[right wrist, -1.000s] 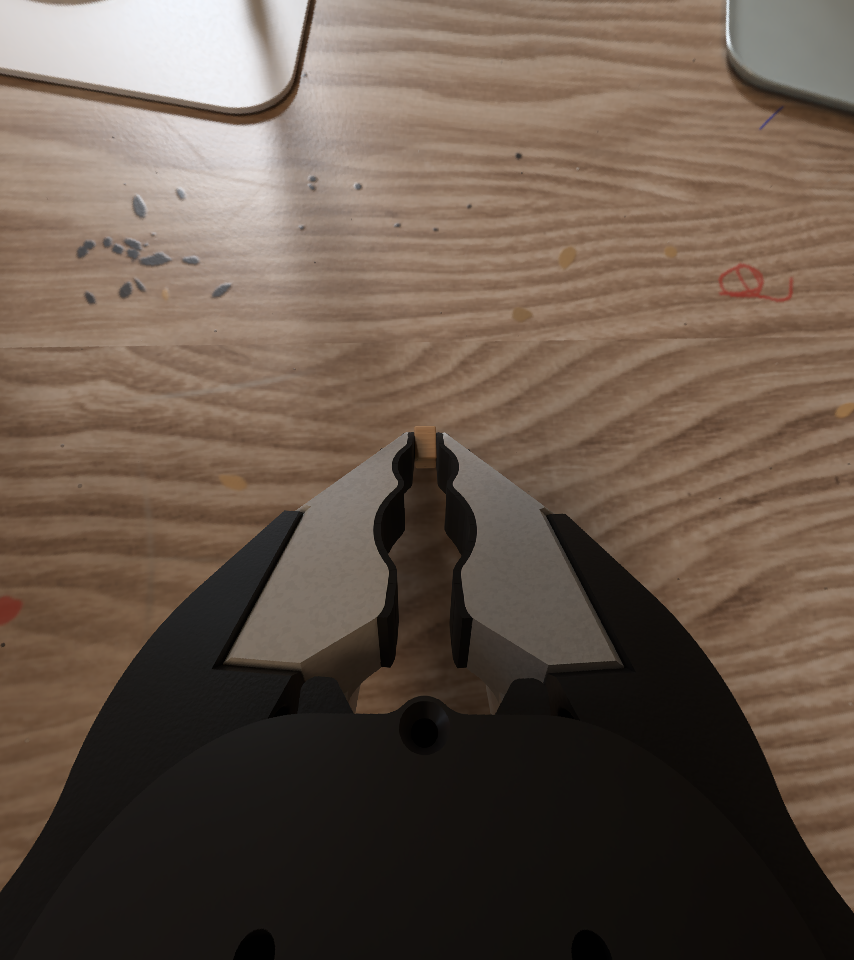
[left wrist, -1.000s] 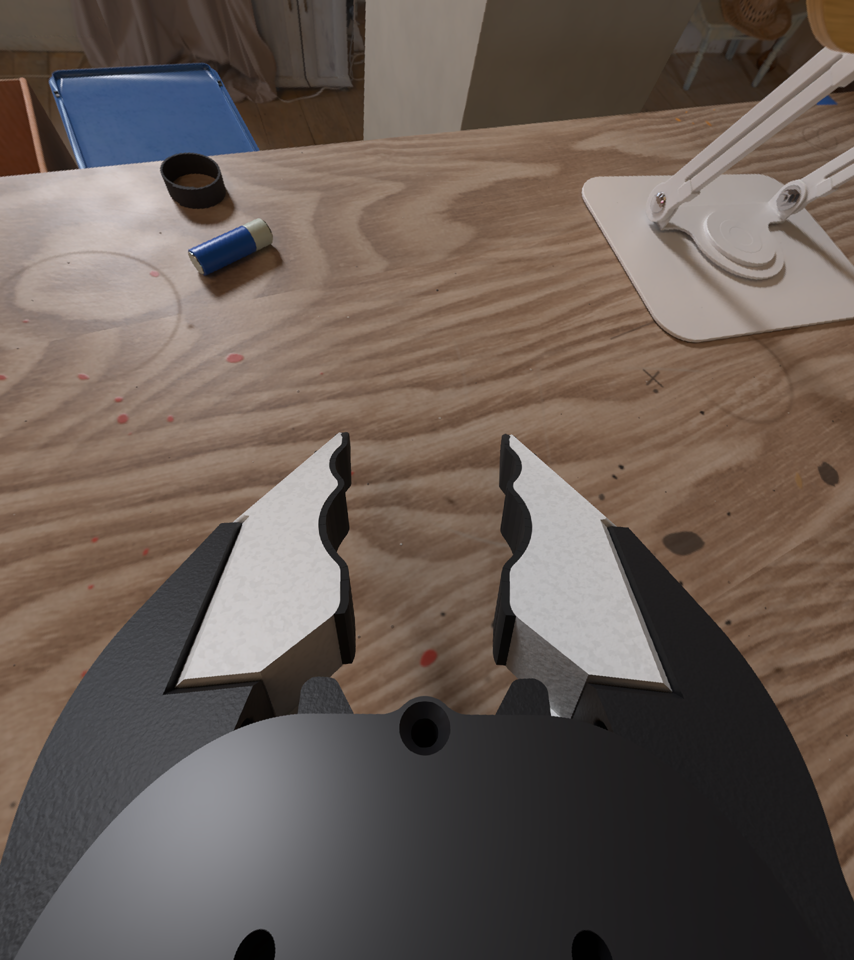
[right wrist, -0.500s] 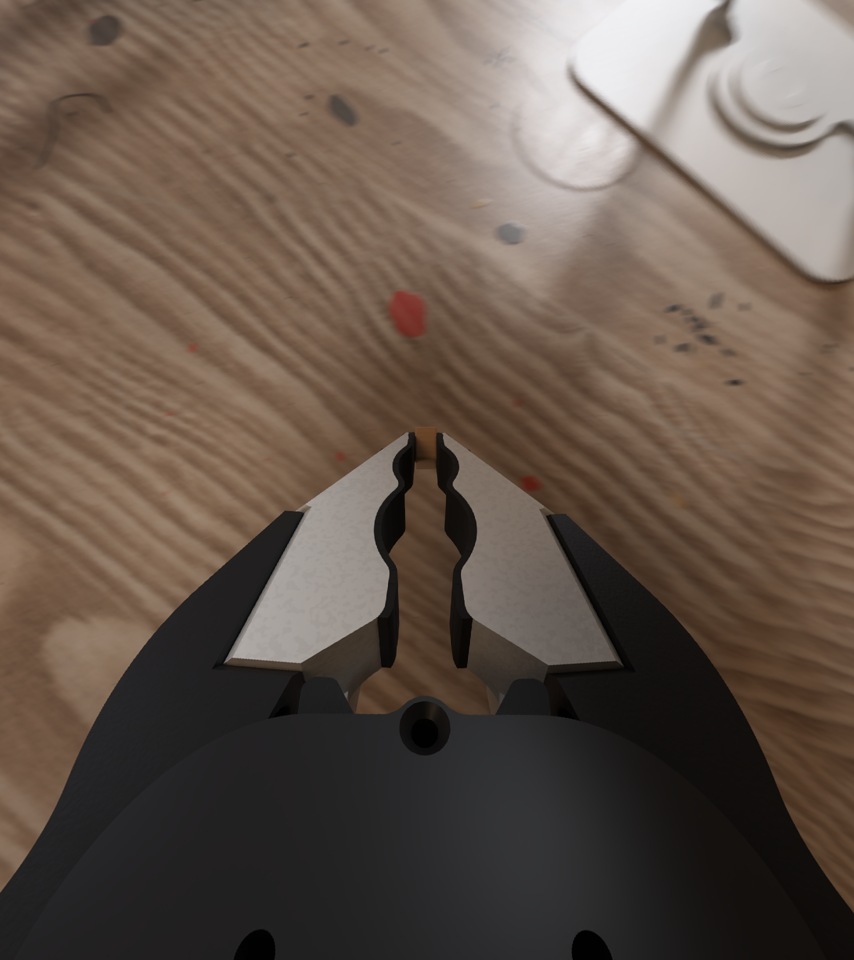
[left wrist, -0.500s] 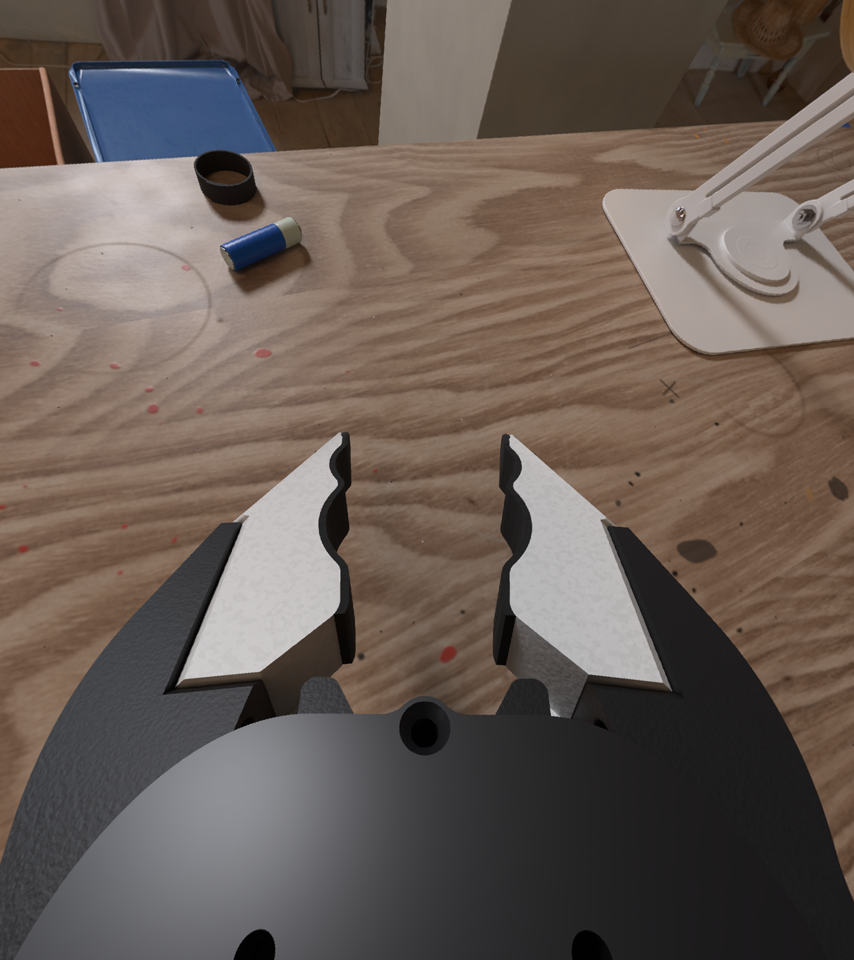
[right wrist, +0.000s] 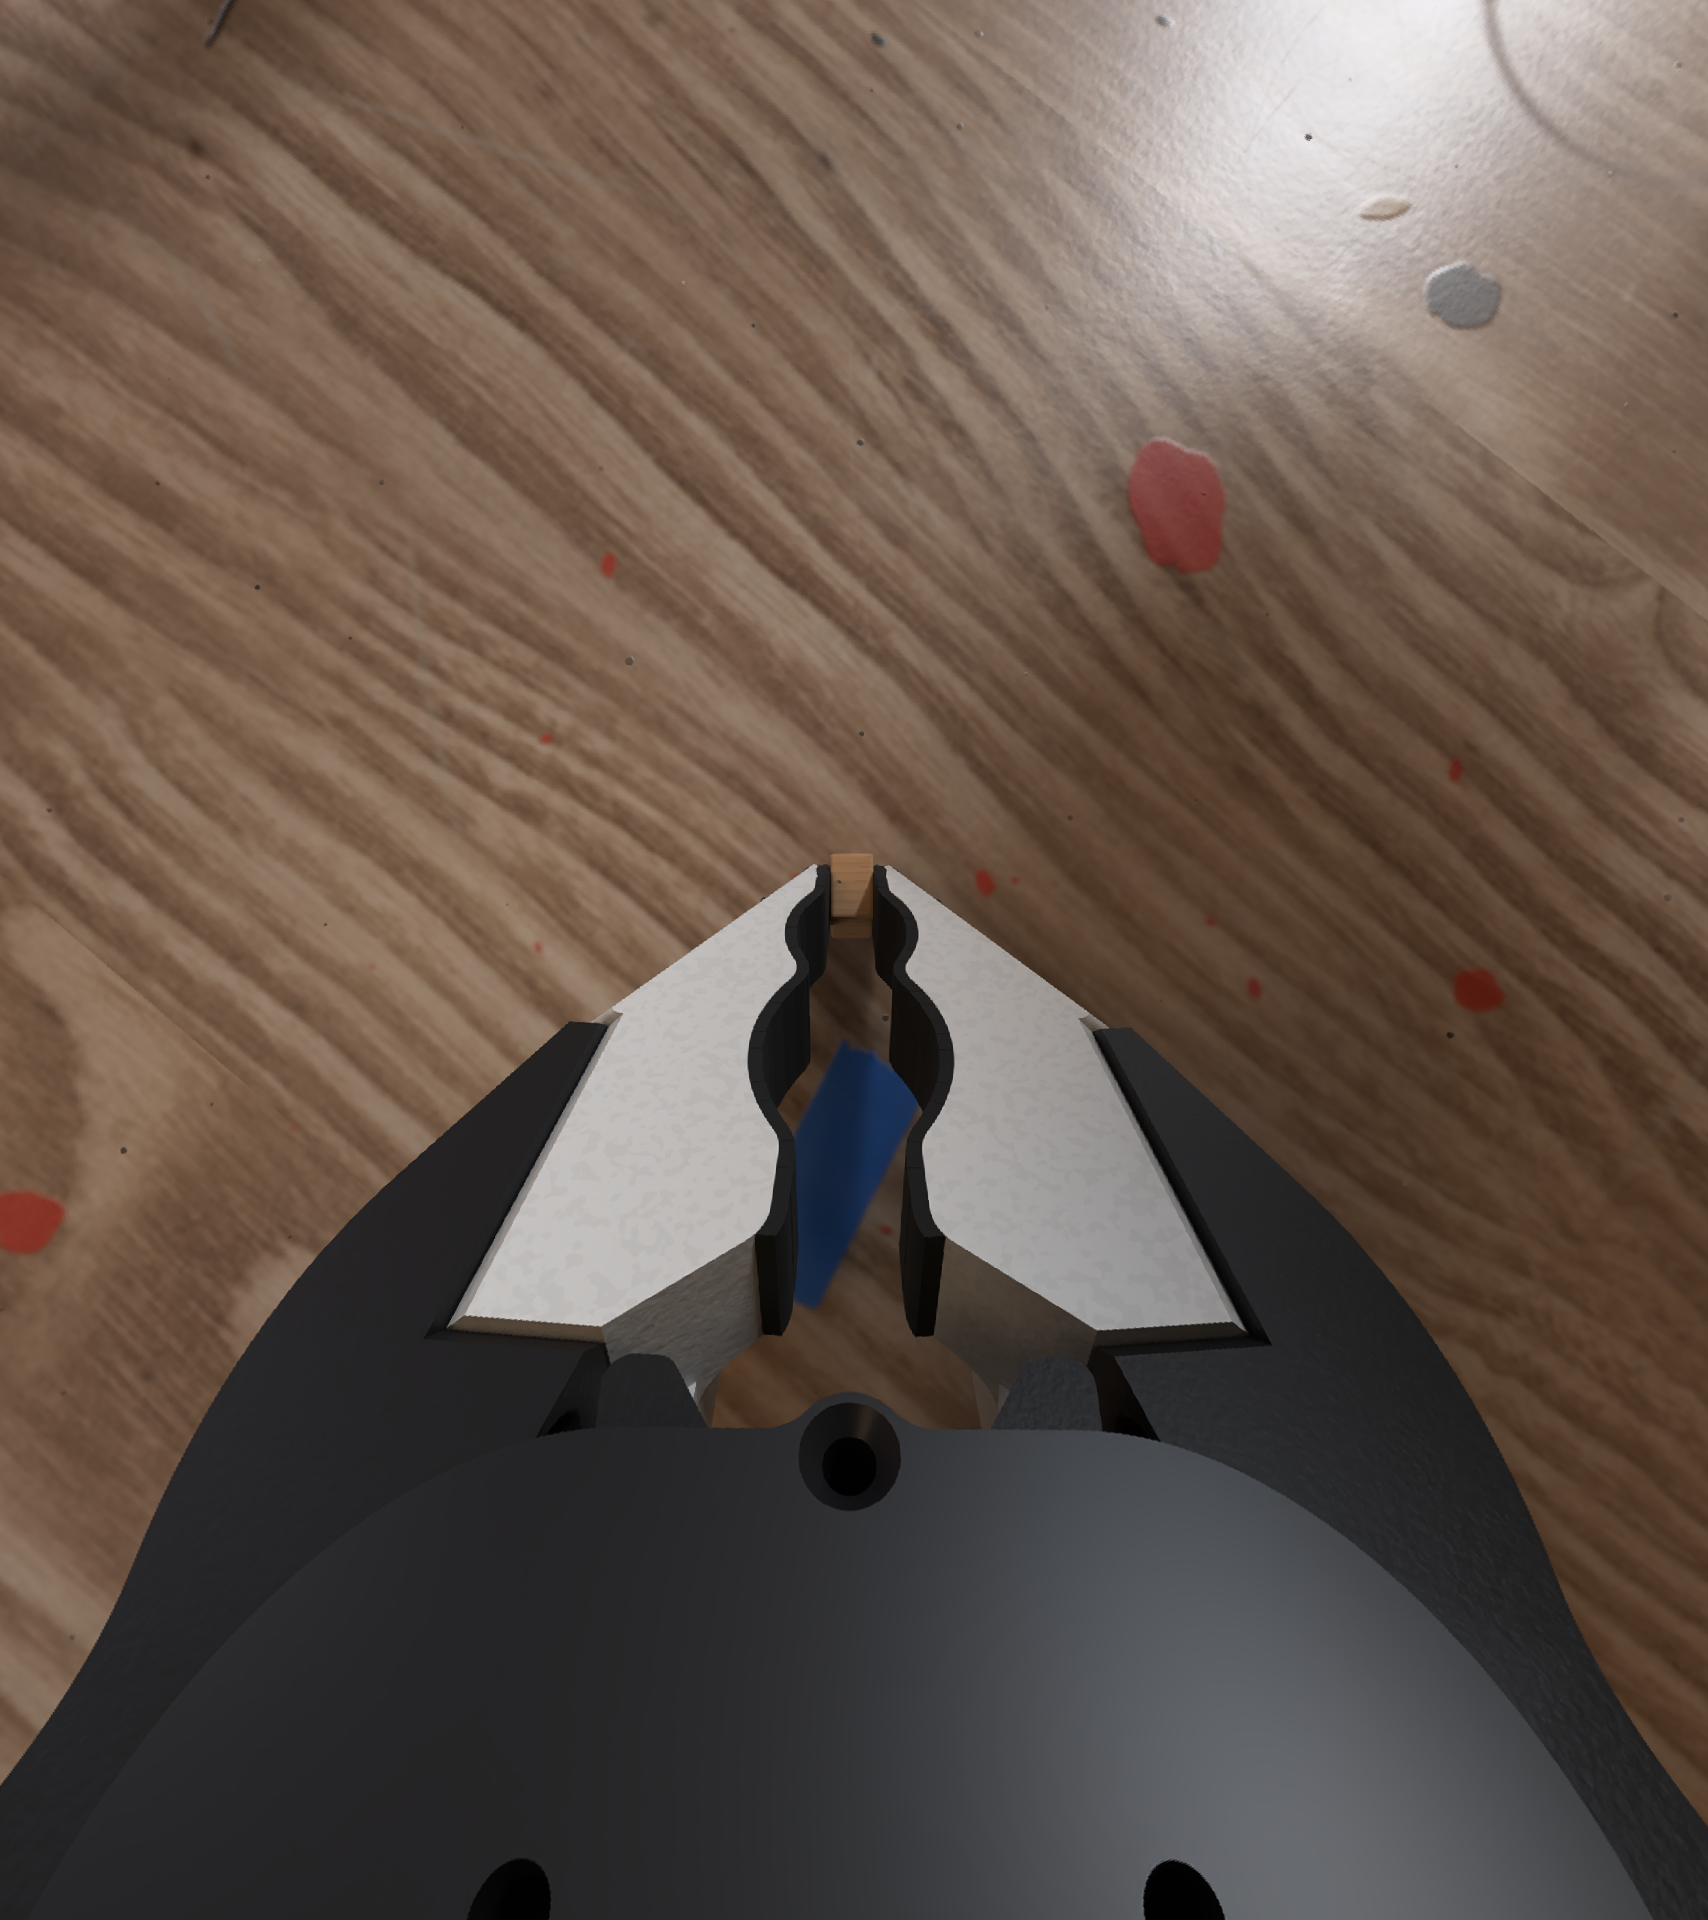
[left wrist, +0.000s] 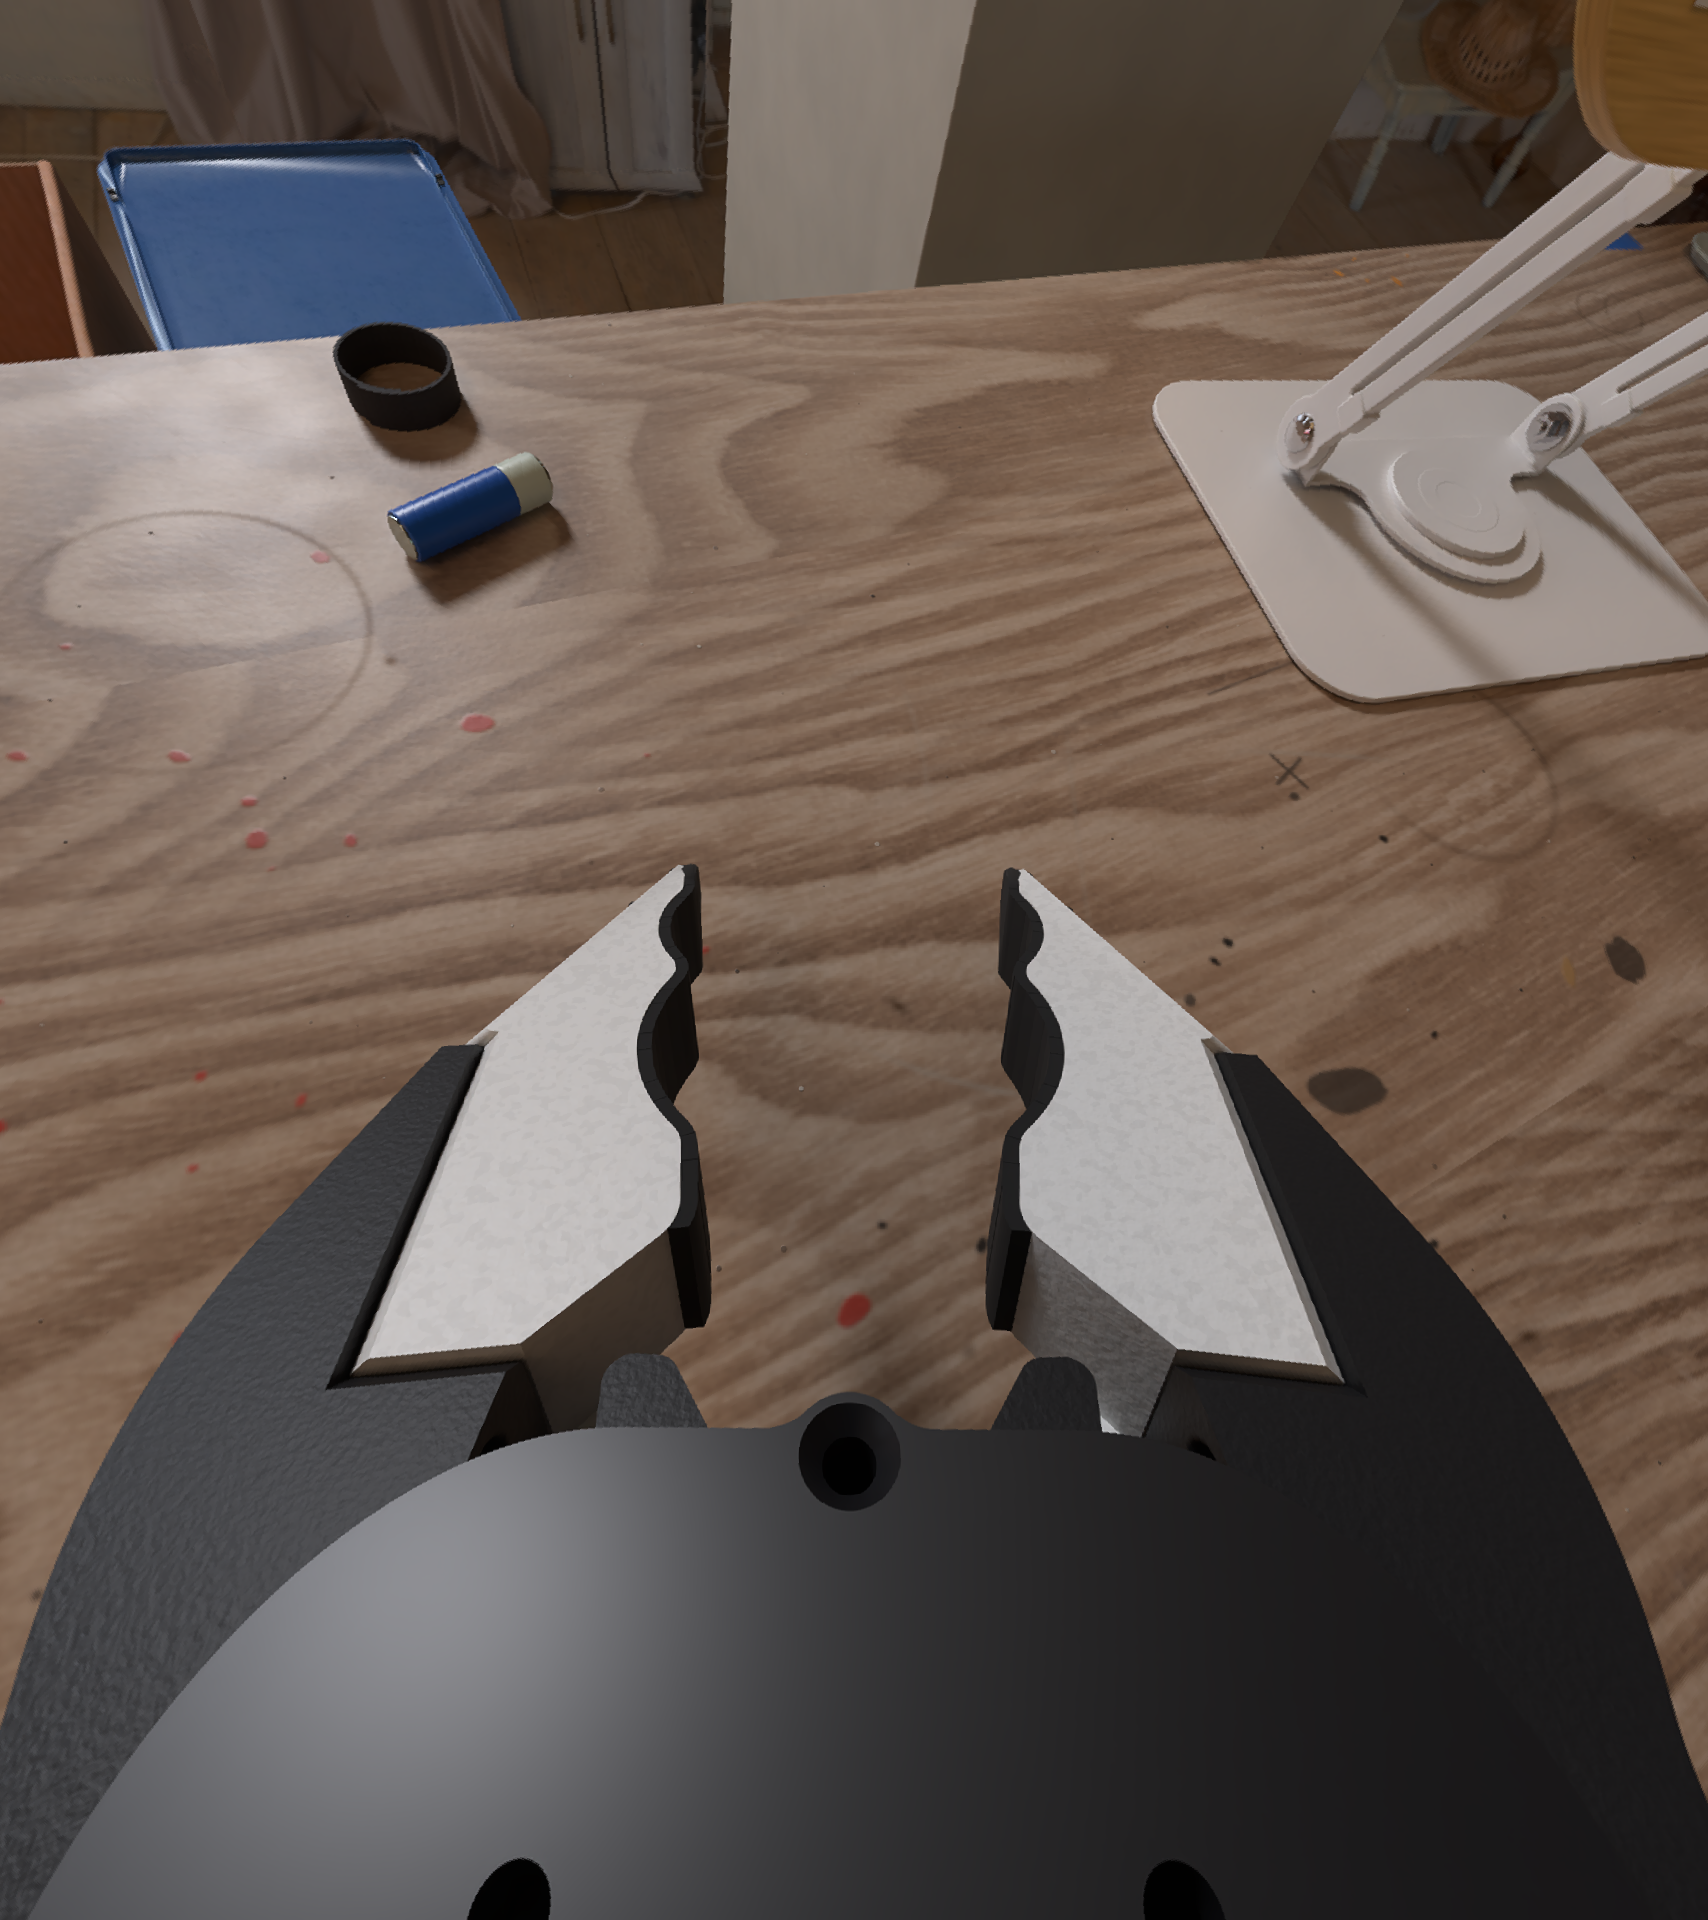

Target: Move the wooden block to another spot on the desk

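Right hand-held gripper is pinched on the block at its very fingertips, held above the surface, so the set-down lies straight below. Left hand-held gripper hangs empty, jaws apart, block not in its view.

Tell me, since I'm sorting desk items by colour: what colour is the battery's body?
Blue, with a pale grey-white cap at one end; the battery shows best in the left wrist view.
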